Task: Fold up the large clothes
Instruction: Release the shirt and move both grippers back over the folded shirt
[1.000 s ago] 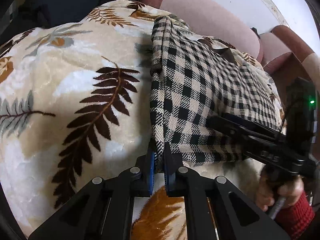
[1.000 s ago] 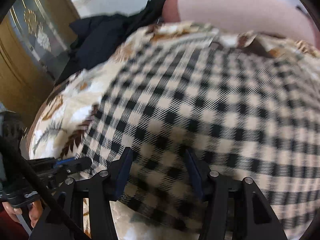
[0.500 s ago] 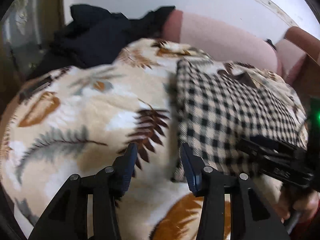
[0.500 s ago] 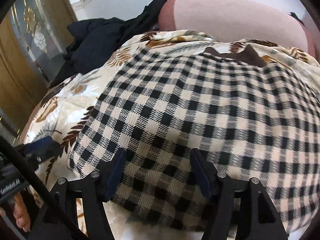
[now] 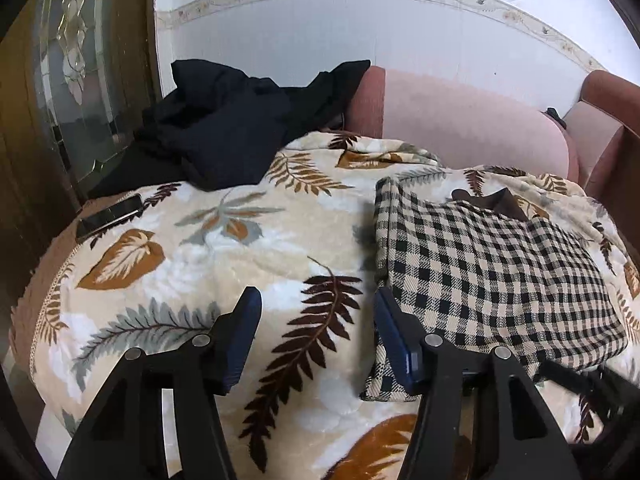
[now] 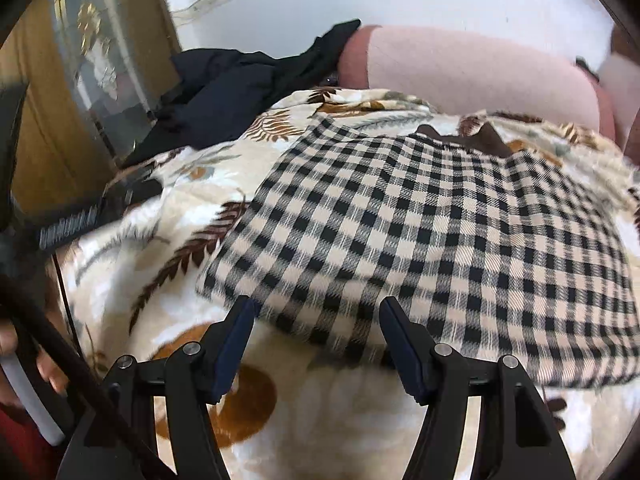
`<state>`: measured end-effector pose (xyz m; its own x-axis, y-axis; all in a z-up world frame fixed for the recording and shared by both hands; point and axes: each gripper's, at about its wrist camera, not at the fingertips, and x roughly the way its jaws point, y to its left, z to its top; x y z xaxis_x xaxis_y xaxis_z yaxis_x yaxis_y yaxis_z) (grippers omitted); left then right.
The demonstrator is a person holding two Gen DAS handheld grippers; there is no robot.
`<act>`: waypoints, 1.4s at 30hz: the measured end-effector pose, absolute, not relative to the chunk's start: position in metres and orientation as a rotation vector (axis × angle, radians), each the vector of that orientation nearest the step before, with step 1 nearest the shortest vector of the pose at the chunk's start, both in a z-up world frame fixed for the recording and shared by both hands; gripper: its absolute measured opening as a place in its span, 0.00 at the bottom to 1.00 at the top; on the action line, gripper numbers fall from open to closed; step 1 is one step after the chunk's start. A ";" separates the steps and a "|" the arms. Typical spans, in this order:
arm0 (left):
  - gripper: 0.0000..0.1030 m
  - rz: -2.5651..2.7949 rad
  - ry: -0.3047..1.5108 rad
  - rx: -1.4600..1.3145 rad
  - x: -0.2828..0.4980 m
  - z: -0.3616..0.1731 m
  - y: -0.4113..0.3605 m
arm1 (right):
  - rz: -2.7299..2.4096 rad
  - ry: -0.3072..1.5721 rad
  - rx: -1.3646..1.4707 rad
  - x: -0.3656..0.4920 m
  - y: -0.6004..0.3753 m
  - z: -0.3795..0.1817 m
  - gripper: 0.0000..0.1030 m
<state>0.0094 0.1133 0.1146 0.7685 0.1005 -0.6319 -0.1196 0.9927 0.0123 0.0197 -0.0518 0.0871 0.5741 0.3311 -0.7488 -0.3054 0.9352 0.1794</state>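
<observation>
— Where do the grippers stand?
— Left gripper (image 5: 316, 320) gapes wide, holding nothing; right gripper (image 6: 316, 328) likewise.
— And the garment?
— The folded checked garment (image 5: 492, 272) lies at three o'clock on the leaf-print blanket (image 5: 224, 248), dark clothes (image 5: 236, 120) at eleven.

You had a woven, matt checked garment (image 5: 492, 264) | plush, faintly sheeny leaf-print blanket (image 5: 224, 256) | matt black plastic left gripper (image 5: 316, 336), blue pads (image 5: 244, 336) | soft pink upholstered sofa back (image 5: 468, 128) | glossy phone (image 5: 110, 214)
</observation>
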 end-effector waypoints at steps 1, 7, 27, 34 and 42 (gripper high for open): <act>0.56 0.114 0.686 -0.038 0.009 0.115 0.115 | 0.372 0.885 0.025 0.015 -0.050 0.085 0.68; 0.56 0.101 0.694 -0.076 0.007 0.116 0.121 | 0.325 0.863 -0.071 -0.010 -0.039 0.074 0.68; 0.57 0.082 0.799 -0.088 0.029 0.094 0.118 | 0.282 0.851 -0.085 -0.010 -0.048 0.056 0.68; 0.57 0.118 0.797 -0.133 0.045 0.091 0.135 | 0.260 0.833 -0.114 -0.009 -0.046 0.056 0.68; 0.57 0.121 0.837 -0.209 0.040 0.086 0.156 | 0.232 0.839 -0.192 -0.011 -0.027 0.057 0.68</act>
